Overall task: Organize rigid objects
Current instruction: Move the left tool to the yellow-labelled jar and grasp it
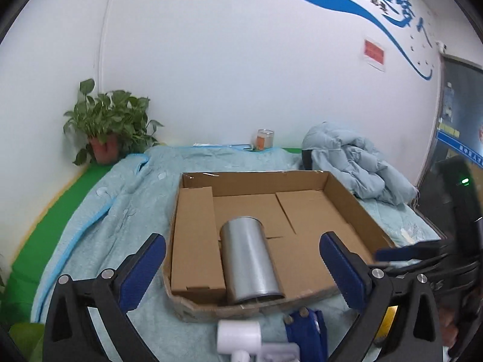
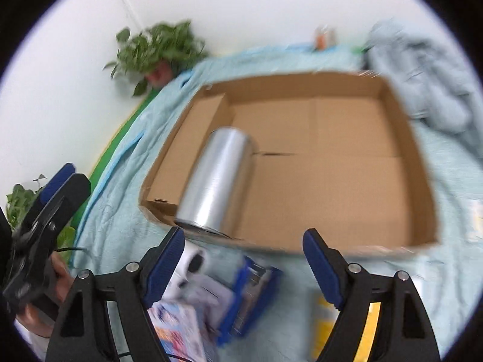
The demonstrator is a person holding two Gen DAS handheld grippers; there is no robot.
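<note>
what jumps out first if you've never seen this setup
A shiny silver can lies on its side in a wide, shallow cardboard tray, next to a small closed carton at the tray's left wall. Both claws, left and right, hang open at the tray's near edge.

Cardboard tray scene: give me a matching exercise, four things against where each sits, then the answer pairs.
Things:
1. silver can
2. long brown box
3. potted plant
4. small jar

Places:
A. by the far wall, beyond the cardboard tray
B. back left corner of the table
C. along the tray's left wall
D. lying on its side in the tray

Pairs: 1-D, 2-C, 3-B, 4-A
</note>
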